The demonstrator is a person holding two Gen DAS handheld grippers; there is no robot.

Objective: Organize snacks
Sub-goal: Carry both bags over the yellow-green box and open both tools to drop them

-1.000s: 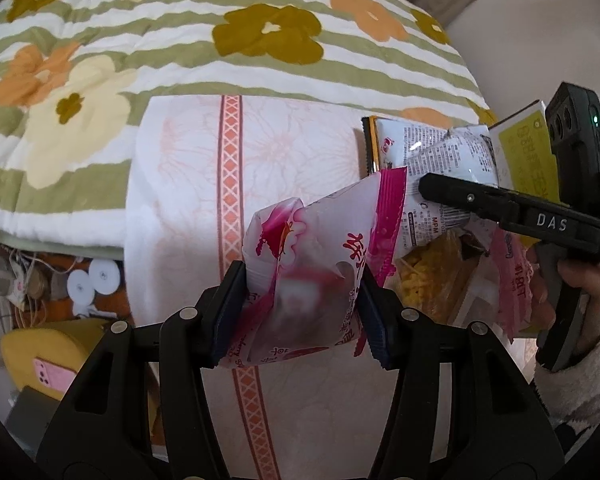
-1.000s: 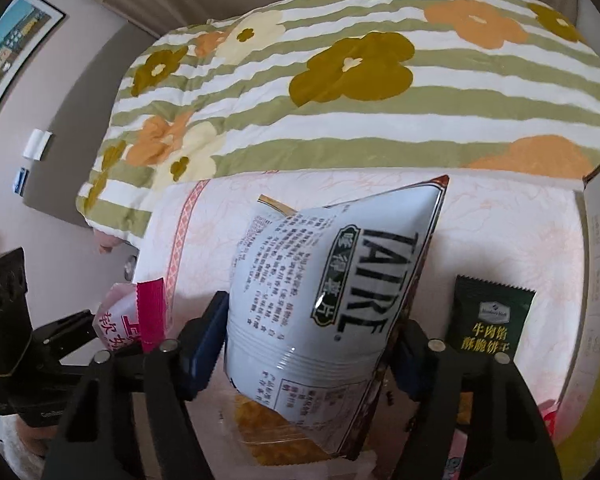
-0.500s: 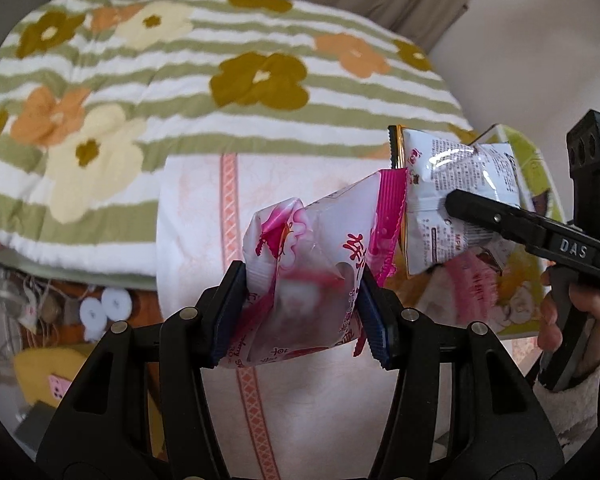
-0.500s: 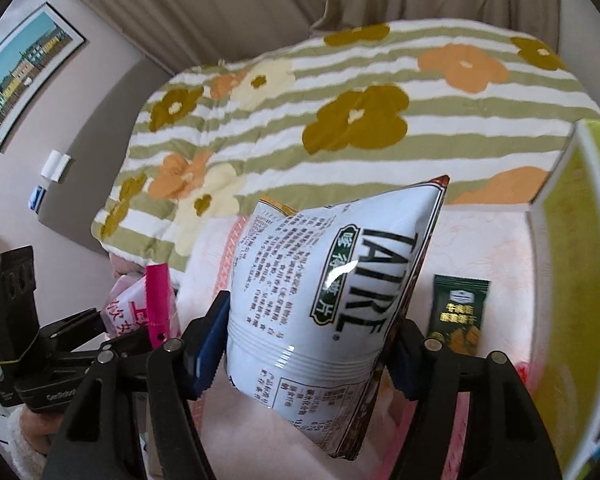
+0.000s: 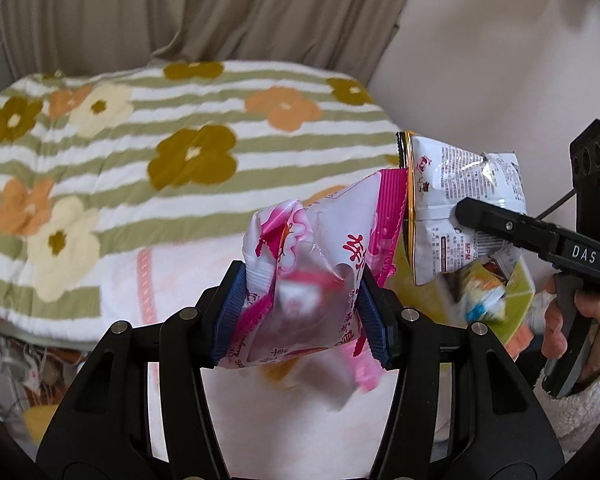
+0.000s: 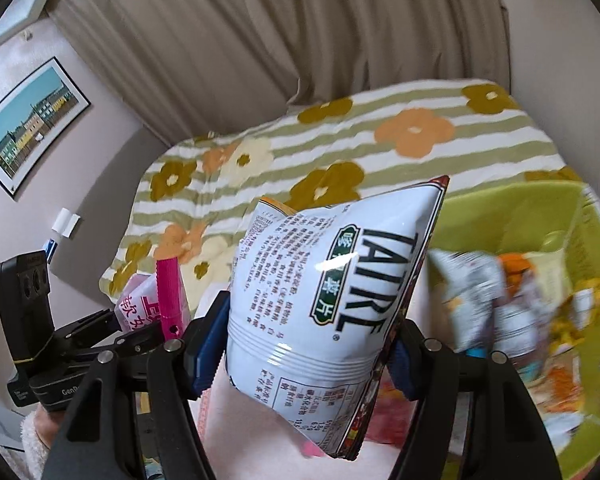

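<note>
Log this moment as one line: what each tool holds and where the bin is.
left tool: shut on pink snack packet | right tool: shut on white chip bag | green bin: right of chip bag, snacks inside

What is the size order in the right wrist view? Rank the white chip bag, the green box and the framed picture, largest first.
1. White chip bag, though it sits closest to the lens, which inflates it.
2. Green box, partly cut off at the edge, so this is unsure.
3. Framed picture, far off on the wall.
</note>
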